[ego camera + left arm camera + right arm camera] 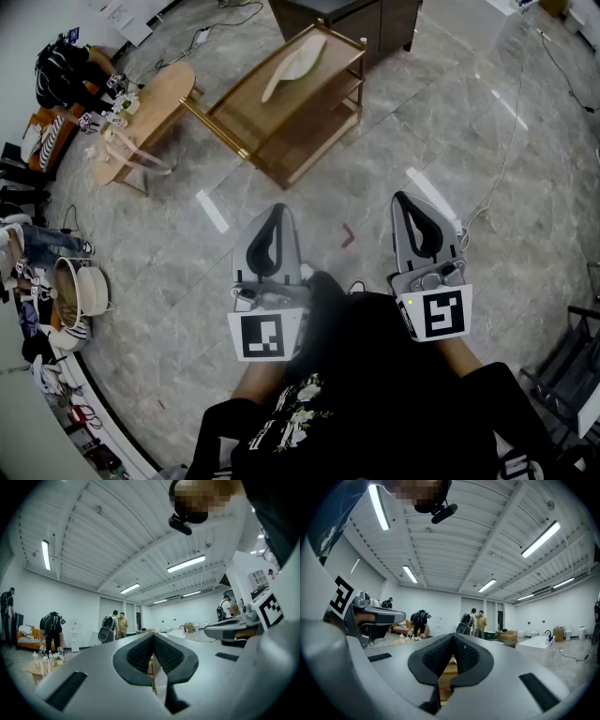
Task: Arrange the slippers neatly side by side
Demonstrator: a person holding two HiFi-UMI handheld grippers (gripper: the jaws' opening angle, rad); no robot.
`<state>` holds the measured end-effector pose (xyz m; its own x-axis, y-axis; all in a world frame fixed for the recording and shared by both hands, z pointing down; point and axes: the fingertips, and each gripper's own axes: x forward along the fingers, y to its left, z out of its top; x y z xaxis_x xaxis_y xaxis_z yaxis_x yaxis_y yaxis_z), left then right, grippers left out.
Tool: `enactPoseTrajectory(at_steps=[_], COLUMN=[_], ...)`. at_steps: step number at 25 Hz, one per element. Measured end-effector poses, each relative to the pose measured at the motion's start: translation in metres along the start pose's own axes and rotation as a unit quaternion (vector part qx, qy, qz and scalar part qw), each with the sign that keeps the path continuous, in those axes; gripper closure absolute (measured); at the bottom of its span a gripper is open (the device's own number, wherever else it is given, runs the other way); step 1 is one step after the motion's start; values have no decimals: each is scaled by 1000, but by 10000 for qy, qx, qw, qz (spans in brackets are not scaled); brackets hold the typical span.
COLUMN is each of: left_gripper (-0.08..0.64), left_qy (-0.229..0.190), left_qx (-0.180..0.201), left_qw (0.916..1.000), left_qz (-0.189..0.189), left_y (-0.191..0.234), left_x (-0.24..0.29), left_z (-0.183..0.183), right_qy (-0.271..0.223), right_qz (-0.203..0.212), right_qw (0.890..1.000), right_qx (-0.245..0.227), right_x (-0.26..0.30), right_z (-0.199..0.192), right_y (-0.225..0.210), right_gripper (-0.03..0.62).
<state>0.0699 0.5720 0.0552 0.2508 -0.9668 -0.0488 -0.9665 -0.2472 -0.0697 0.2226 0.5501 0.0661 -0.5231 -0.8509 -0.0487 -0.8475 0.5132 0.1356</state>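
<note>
Closest in, the person holds both tools out level above the floor (169,244). The left gripper (277,214) has its jaws shut tight, and nothing is in them. The right gripper (405,202) is the same, with its jaws pressed together on nothing. On the grey floor between them is a small red mark (349,236). A round basket (80,291) sits far off to the left. A thin white cable (506,159) runs over the floor on the right. I think neither one is in the way.

Further on stands a low wooden rack (246,111) with gold legs. A pale slipper (292,66) lies on its top shelf. It lies along the middle of the shelf, with one end near the far edge. I can only make out one slipper, and I cannot tell where the other one is.

The slipper looks soft, flat and light, so I think it will bend when it is lifted. A good place to pinch it is the side edge or the heel, where it is thin. The jaws must open first. The shelf is smooth wood, so the slipper may slide when pushed. The gold rail at the shelf ends could bump the jaws.

Left of the rack is an oval side table (155,103) with little bottles near its far end. Behind the rack stands a dark cabinet (356,23).
</note>
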Motion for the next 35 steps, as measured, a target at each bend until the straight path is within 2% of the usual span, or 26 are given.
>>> enactPoseTrajectory(at_steps=[7, 11, 16, 19, 24, 27, 31, 35], left_gripper=[558, 558, 558, 558, 558, 558, 558, 558], left_qy=[-21, 40, 170, 294, 135, 261, 261, 242], left_qx=[54, -82, 1, -25, 75, 0, 14, -50], left_qw=[9999, 10000, 9999, 9995, 9998, 9996, 9997, 9997], left_qz=[-106, -33, 23, 100, 153, 144, 28, -8], left_y=[-10, -11, -15, -10, 3, 10, 17, 22], left_x=[11, 10, 7, 0, 0, 2, 20, 36], left_z=[-3, -6, -14, -21, -13, -22, -22, -18], right_qy=[-9, 50, -109, -145, -128, -88, 54, 130], right_qz=[-46, 37, 142, 217, 281, 272, 133, 101], right_qw=[10000, 10000, 9998, 9997, 9995, 9996, 9996, 9996], right_qx=[0, 53, 32, -19, 9, -14, -242, -217], right_x=[-1, 0, -1, 1, 11, 15, 21, 34], right_z=[-5, -8, -11, -14, -16, -17, -19, -20], right_y=[-11, -10, -10, 2, 10, 12, 5, -7], right_gripper=[595, 595, 595, 595, 595, 595, 595, 595])
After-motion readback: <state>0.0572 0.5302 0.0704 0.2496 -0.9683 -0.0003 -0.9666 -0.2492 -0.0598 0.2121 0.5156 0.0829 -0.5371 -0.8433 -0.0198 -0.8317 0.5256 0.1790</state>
